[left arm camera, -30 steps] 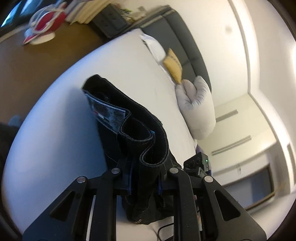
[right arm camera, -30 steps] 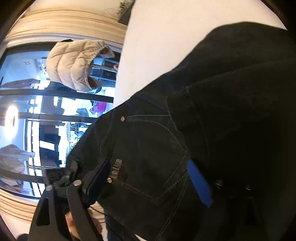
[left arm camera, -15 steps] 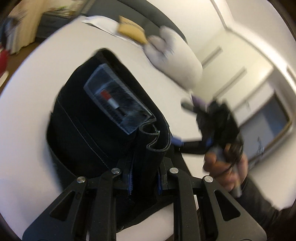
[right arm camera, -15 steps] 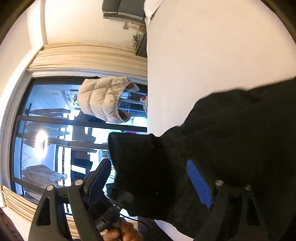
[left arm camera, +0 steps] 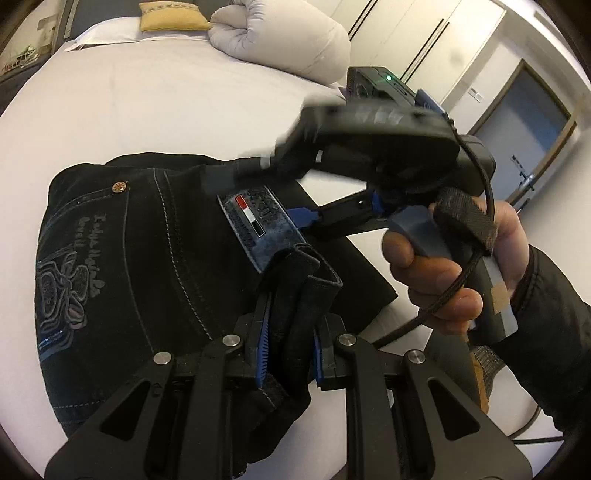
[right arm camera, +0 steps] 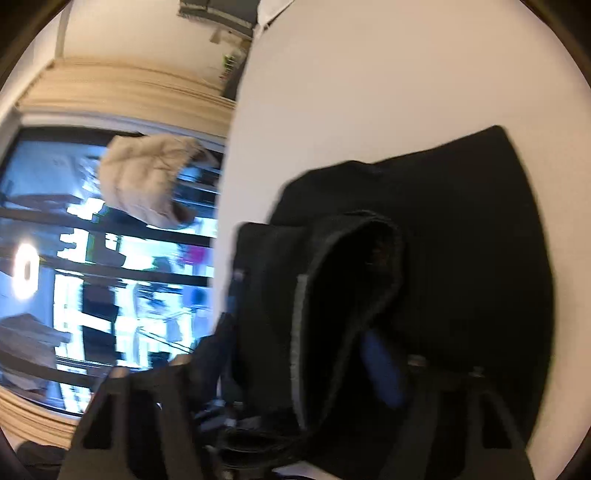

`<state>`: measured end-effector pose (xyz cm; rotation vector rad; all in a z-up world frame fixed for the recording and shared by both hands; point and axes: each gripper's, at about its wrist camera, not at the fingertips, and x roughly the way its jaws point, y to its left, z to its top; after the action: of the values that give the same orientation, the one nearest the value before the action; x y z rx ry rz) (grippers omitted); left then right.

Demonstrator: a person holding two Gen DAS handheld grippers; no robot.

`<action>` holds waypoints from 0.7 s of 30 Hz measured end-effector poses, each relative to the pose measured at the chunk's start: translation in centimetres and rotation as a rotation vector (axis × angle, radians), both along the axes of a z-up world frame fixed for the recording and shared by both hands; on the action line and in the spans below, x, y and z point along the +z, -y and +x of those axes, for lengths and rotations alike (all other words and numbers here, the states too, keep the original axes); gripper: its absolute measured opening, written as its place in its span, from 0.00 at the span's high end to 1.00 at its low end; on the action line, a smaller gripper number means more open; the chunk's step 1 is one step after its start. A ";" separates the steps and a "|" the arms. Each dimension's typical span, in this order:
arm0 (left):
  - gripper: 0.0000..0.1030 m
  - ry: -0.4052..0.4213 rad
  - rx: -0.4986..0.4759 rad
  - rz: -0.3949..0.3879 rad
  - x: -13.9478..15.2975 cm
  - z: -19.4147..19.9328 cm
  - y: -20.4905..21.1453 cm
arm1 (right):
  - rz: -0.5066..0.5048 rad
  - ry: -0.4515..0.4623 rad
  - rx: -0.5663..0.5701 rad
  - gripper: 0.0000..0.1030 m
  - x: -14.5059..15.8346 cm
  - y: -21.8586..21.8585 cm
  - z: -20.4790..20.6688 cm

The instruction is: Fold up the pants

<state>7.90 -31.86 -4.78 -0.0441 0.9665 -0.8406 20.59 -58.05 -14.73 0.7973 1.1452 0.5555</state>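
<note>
Pants (left arm camera: pixel 155 258) lowered onto bed (left arm camera: pixel 147 110), waistband seemingly between left gripper (left arm camera: pixel 288 347) fingers.

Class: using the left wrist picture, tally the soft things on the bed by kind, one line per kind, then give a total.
Black pants: 1
Mustard-yellow cushion: 1
Rolled pale grey duvet: 1
White pillow: 1
Total: 4
</note>
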 end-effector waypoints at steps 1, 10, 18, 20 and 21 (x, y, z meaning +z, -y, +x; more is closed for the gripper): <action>0.84 -0.004 0.001 -0.002 0.0 0.2 0.4 | -0.019 -0.008 -0.010 0.66 -0.6 1.0 -0.2; 0.84 -0.007 -0.025 -0.026 -0.1 0.1 0.0 | -0.111 0.053 -0.031 0.86 1.2 2.2 -0.8; 0.84 0.023 -0.083 -0.028 1.2 1.2 5.3 | -0.139 0.059 -0.085 0.86 2.0 5.3 -0.5; 0.84 0.006 -0.091 -0.022 0.3 1.7 6.1 | -0.142 0.048 -0.098 0.86 1.3 6.0 -0.5; 0.84 -0.002 -0.094 -0.020 0.3 2.0 6.7 | -0.143 0.043 -0.103 0.86 1.0 6.2 -0.6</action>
<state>9.92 -38.53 -4.44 -0.0173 0.9679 -0.9366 20.00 -64.25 -13.70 0.7133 1.0850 0.3986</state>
